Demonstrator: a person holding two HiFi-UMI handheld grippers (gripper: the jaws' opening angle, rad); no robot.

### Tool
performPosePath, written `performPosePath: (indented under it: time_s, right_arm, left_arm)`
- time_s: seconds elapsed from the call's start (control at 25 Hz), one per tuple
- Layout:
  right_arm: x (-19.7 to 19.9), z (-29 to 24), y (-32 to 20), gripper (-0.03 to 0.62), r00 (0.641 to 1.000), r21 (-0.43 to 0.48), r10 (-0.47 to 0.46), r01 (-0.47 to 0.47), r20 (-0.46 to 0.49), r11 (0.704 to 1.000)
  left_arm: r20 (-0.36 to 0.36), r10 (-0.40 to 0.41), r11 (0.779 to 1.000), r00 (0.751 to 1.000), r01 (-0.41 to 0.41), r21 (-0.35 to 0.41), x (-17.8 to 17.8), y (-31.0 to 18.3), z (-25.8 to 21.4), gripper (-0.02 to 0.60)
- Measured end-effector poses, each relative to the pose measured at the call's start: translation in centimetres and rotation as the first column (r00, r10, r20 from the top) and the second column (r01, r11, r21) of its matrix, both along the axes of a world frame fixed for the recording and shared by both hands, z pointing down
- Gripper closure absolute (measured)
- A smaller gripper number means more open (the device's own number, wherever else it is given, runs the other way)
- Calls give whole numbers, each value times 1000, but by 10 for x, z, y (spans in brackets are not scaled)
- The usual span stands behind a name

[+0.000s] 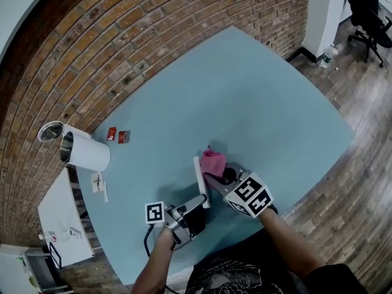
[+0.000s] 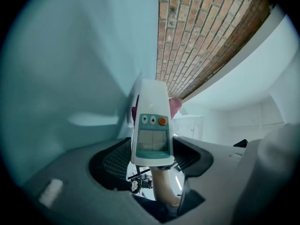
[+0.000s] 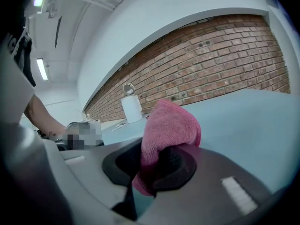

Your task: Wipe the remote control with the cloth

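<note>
Pink cloth (image 3: 168, 125): bunched and pinched in the right tongs (image 3: 154, 165), whose jaws are closed on its lower fold. A rounded wad stands proud of the tips, probably so that soft pile meets the work before the hard jaws do.
Remote control (image 2: 151, 125): white, with a small screen and three buttons. The left tongs (image 2: 151, 157) clamp its near end, jaws pressed against the two long sides.
Reach: most of the remote runs out beyond the left tips, which leaves its length free for wiping.
Attitude: the head view shows it as a thin edge-on strip over the blue table (image 1: 269, 97). I cannot tell whether its far end touches the table.
Cloth against remote: the wad sits at the remote's far end, on the side facing the right tongs. The left gripper view shows pink peeking out behind both edges there, so contact with the back face looks likely.
Step, as judged: wiping at the far end, button face not yet covered.
Surroundings: white paper roll (image 1: 86, 150) well beyond the left tongs, by the brick wall (image 1: 153, 17).
</note>
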State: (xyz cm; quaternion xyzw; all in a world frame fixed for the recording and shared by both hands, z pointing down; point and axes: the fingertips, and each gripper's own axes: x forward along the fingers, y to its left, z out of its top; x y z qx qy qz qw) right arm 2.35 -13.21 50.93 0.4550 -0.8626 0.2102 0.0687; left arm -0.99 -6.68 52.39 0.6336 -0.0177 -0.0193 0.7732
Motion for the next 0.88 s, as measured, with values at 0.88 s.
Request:
performPosePath:
  time_s: [0.88]
  right_arm:
    - [-27, -19, 60, 531, 989, -36, 87, -92, -122, 995]
  left_arm:
    - [-105, -123, 992, 987, 121, -23, -3, -22, -4, 298]
